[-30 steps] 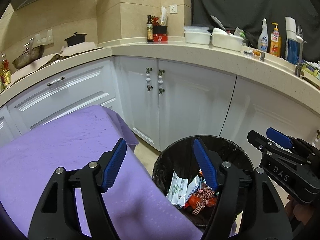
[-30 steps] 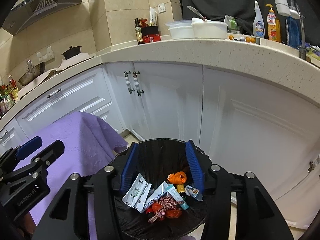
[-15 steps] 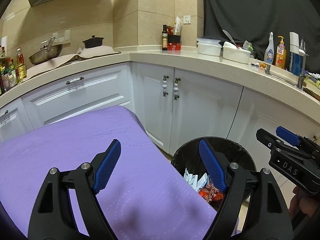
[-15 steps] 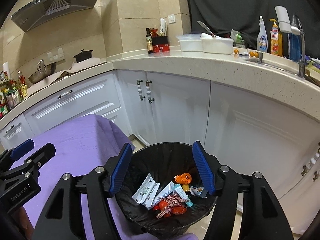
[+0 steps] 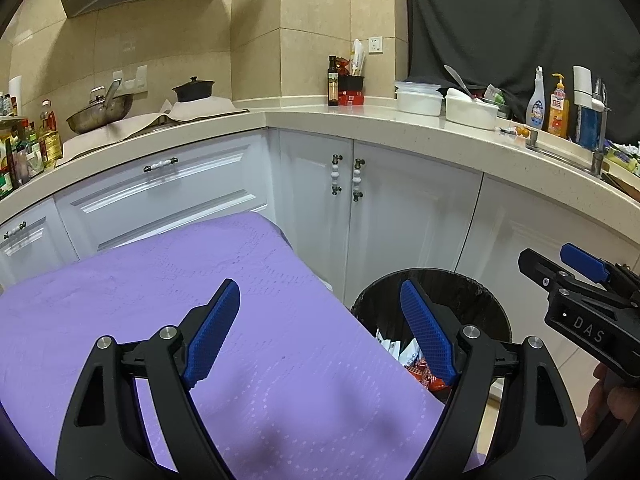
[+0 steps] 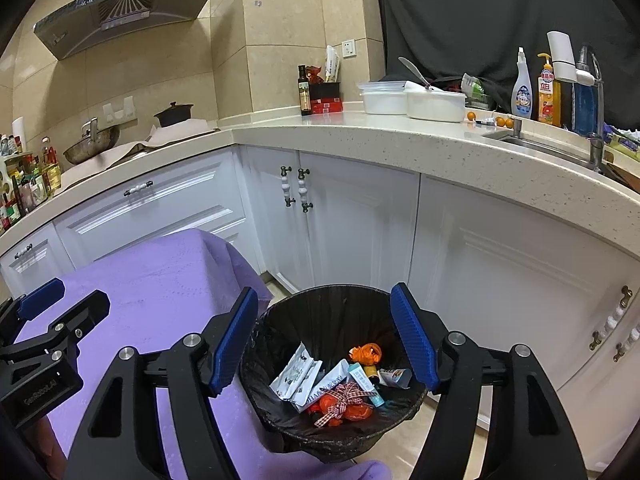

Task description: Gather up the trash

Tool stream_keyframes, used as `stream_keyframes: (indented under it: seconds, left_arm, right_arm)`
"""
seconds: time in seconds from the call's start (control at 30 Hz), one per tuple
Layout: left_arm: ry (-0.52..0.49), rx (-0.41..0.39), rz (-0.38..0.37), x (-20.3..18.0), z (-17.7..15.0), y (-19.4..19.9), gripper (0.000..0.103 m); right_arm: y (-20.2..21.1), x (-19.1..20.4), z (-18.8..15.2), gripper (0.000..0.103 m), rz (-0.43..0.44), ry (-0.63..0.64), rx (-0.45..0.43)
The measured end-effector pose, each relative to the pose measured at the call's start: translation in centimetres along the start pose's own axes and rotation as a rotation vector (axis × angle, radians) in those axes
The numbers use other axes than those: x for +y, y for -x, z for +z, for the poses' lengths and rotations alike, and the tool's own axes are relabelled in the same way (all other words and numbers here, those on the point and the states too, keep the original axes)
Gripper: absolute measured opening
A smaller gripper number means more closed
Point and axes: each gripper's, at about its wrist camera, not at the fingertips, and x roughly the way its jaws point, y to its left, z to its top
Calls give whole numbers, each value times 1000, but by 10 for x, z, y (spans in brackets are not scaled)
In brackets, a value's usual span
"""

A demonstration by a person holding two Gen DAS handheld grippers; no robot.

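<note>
Over the bin my right gripper hangs with jaws spread wide and empty; wrappers and other trash lie inside it. My left gripper hangs likewise released above the purple bench, just beside the bin.

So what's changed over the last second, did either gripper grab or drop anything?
Both have lifted up and back from the trash bin: it looks smaller and lower in each view, and more of the purple tablecloth shows. The left hand-held gripper and right hand-held gripper were open and empty throughout, so nothing was grabbed or dropped. The wrappers and the red bundle in the bin lie as before.
</note>
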Motion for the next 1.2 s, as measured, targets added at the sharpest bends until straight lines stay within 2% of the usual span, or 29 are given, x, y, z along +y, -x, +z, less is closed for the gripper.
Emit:
stream_keyframes:
  seconds: [1.2]
  left_arm:
    - [9, 23, 8, 5, -3, -8, 81]
  right_arm:
    - [1, -7, -3, 68, -15, -1, 6]
